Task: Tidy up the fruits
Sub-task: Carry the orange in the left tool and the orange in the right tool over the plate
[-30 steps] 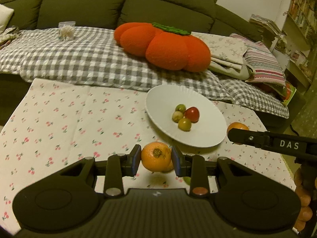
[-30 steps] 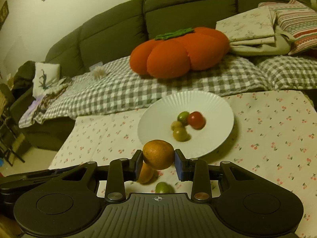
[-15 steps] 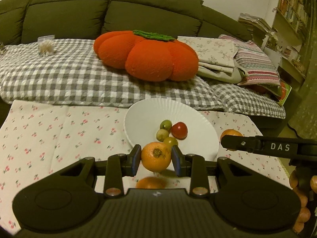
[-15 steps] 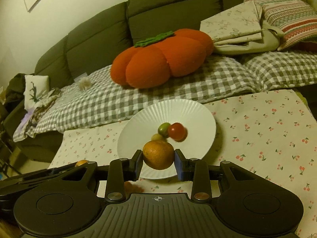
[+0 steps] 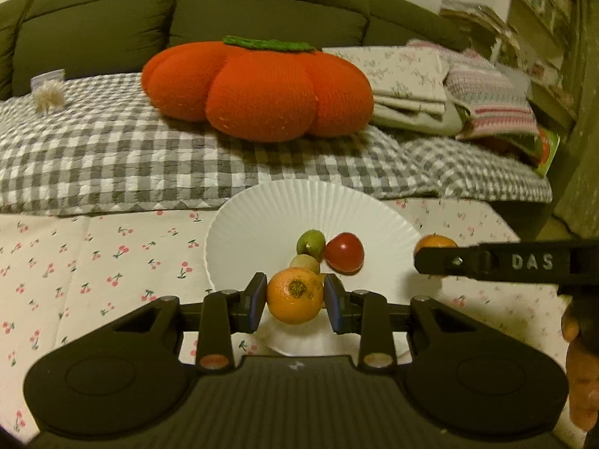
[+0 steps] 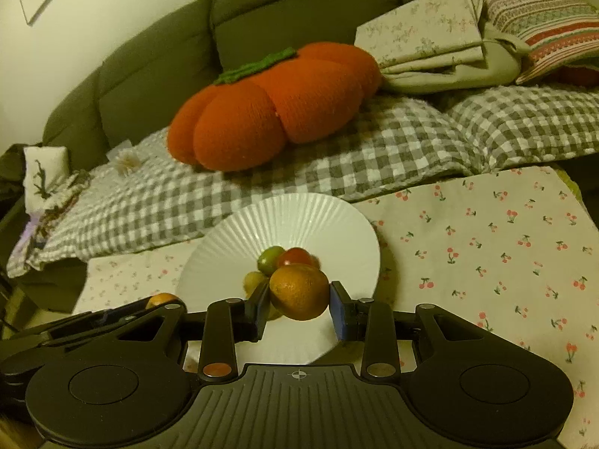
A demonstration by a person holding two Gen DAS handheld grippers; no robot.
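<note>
My left gripper [image 5: 295,301] is shut on an orange [image 5: 295,297] and holds it over the near rim of the white ribbed plate [image 5: 262,217]. My right gripper [image 6: 299,305] is shut on a second orange [image 6: 299,292] above the same plate [image 6: 299,213]. On the plate lie a red tomato [image 5: 344,252], a green fruit [image 5: 310,243] and a smaller olive-green one [image 5: 304,262]. The right gripper's side shows in the left wrist view [image 5: 486,262] with its orange [image 5: 436,241]. The left gripper's orange [image 6: 161,298] shows at the left of the right wrist view.
The plate stands on a cherry-print tablecloth [image 5: 93,258]. Behind it is a green sofa with a grey checked blanket [image 5: 112,149], an orange pumpkin cushion [image 5: 258,89] and folded linens [image 5: 430,82]. The table's right edge [image 6: 569,187] lies past the plate.
Both grippers have moved forward with their oranges, from over the tablecloth to above the plate. The loose fruits seen below the grippers earlier are out of view.
</note>
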